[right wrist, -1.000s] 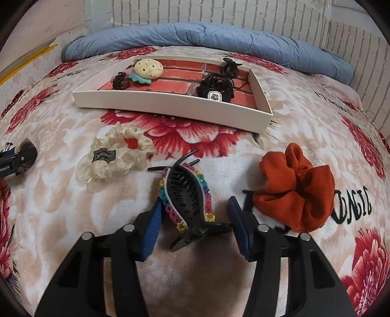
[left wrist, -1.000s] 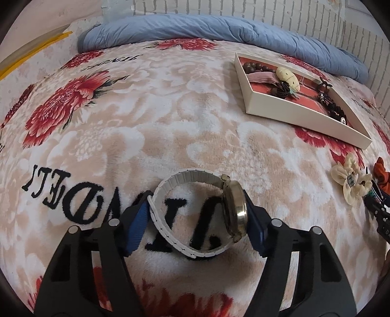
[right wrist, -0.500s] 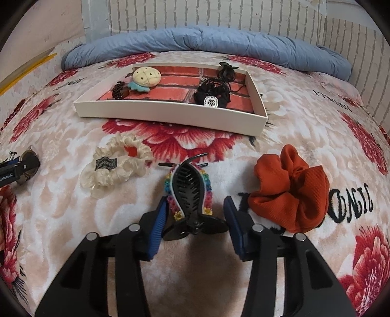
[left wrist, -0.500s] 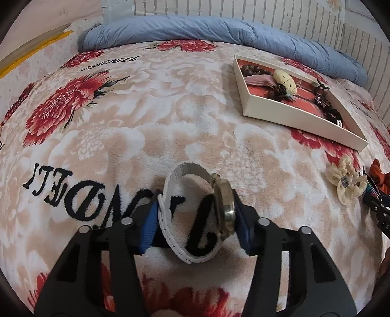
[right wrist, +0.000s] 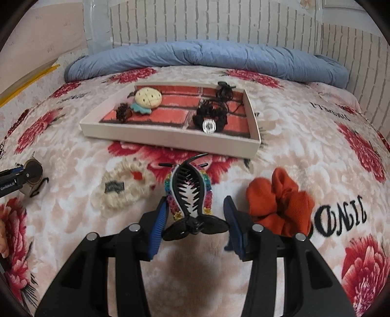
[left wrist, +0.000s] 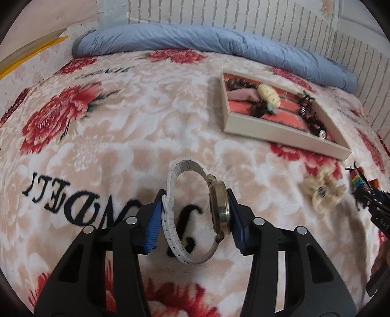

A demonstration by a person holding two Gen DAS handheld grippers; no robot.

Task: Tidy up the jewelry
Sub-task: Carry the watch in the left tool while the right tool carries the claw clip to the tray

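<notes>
Fingers first: the left gripper (left wrist: 195, 217) has its blue pads clamped on a watch (left wrist: 195, 214), one pad on the white band and the other flat against the gold case, and those jaws have just been closing in on it. The watch stands on edge between the pads, looped band sticking out ahead of the tips, and it looks lifted a bit off the flowery blanket (left wrist: 109, 136), right above some black lettering. Over on the right gripper (right wrist: 195, 219), the fingers are pinching a claw hair clip (right wrist: 189, 195), black teeth with rainbow beads along the sides; the left pad presses the beaded edge and the right pad meets the black lever wing at the back, though that contact is a bit hard to read. Its jaws also just narrowed around the clip. The clip points away from the gripper toward the tray. Just left of the clip there's a cream scrunchie (right wrist: 121, 187) on the blanket, and just right of it an orange scrunchie (right wrist: 280, 204). Further back sits a shallow white tray (right wrist: 170, 136) with a brick-print floor, holding a cream round hair tie with a teal bit (right wrist: 147, 98), a dark brown piece (right wrist: 123, 112) and a black scrunchie with a clear charm (right wrist: 210, 117). Behind everything, a rolled blue quilt (right wrist: 207, 58) lies along a white brick wall (right wrist: 219, 22).
</notes>
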